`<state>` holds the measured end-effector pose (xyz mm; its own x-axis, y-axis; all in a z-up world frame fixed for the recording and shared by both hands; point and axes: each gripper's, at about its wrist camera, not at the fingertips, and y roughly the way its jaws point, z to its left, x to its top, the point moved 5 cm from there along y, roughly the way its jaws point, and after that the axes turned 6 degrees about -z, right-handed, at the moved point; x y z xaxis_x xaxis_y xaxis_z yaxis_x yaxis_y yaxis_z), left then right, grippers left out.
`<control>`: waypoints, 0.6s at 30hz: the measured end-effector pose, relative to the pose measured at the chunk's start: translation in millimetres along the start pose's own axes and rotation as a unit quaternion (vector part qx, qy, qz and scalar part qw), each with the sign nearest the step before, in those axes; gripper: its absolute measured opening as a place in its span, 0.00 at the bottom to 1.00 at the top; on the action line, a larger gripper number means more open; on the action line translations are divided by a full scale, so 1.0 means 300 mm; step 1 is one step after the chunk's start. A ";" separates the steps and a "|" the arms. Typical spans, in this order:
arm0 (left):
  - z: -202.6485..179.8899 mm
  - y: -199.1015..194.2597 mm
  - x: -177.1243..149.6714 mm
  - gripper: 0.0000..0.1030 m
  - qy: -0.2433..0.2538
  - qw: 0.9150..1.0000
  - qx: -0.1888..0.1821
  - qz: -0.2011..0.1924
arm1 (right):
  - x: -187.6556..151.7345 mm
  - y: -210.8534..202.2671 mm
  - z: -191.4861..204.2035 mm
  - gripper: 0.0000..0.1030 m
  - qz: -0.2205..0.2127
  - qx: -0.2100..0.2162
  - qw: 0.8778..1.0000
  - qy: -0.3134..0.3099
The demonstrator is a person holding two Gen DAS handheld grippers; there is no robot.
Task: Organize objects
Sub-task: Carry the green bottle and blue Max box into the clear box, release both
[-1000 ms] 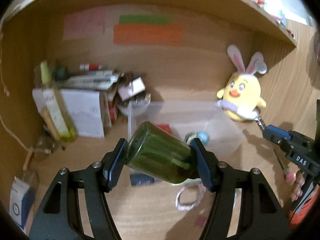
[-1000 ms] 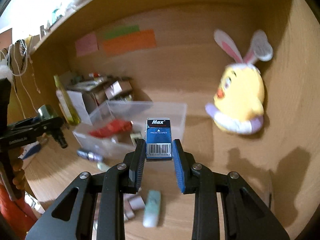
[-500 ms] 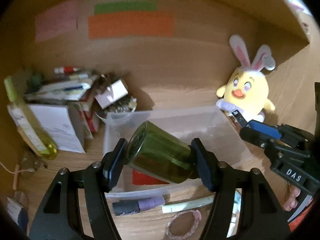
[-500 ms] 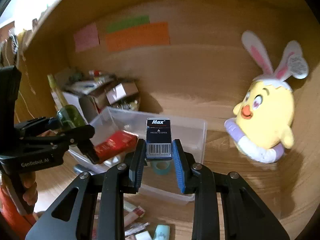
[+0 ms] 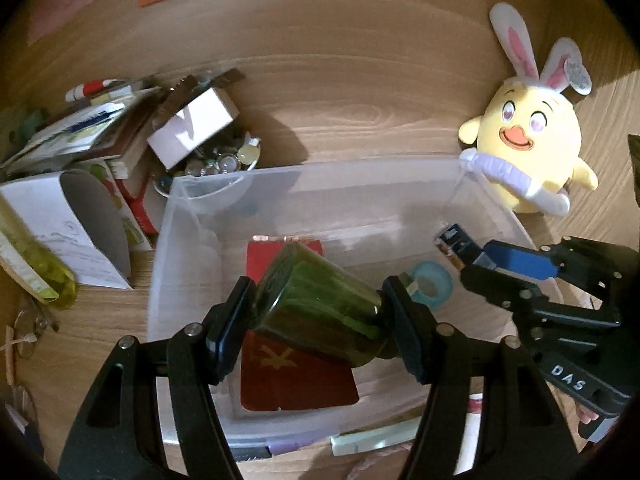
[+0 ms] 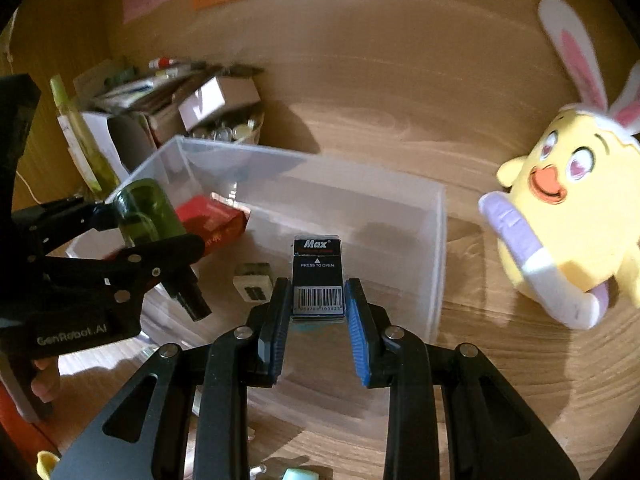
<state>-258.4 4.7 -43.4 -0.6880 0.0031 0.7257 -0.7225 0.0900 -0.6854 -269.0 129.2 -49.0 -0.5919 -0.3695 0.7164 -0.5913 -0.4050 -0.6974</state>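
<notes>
Left tongs (image 5: 320, 312) clamped on a dark green glass jar (image 5: 316, 304), tilted, base toward the left pad, hanging over the clear plastic bin (image 5: 176, 216). Under the jar, inside the bin, a flat red packet (image 5: 296, 380) on the floor of it, and a pale blue tape roll (image 5: 432, 284) just right of the jar.

Right tongs (image 6: 316, 312) gripping a small dark-blue "Max" staple box (image 6: 317, 276), barcode facing the lens, upright between the blue pads, held above the bin's (image 6: 438, 240) near-right part. Below and left of the box, a small whitish item with dark marks (image 6: 253, 282) on the bin floor; hard to tell what. Red packet (image 6: 212, 220) at the bin's left end, green jar (image 6: 144, 212) in the other tool hovering over that end.

Right of the bin, on the wooden surface (image 6: 400, 120), a yellow chick plush with bunny ears (image 6: 576, 216), near but apart. Left of the bin, a heap of boxes and papers (image 5: 80, 140) and a bowl of glass marbles (image 5: 220, 160) touching the bin's back-left corner.
</notes>
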 end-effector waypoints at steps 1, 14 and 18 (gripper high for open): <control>0.000 0.003 0.002 0.63 0.001 1.000 0.000 0.000 | -0.003 0.010 0.001 0.24 0.005 0.001 1.000 -0.001; -0.003 -0.073 0.028 0.63 0.015 1.000 -0.023 -0.016 | -0.004 -0.010 0.020 0.25 0.009 -0.008 1.000 -0.022; -0.011 -0.149 0.030 0.63 0.019 0.999 -0.025 -0.037 | 0.012 -0.074 0.037 0.26 -0.013 -0.012 0.999 -0.029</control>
<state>-232.2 3.9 -6.0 -0.6295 0.0319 0.7763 -0.7662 0.1405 -0.6271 -252.1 127.6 -30.7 -0.5442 -0.4064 0.7340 -0.6199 -0.3947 -0.6782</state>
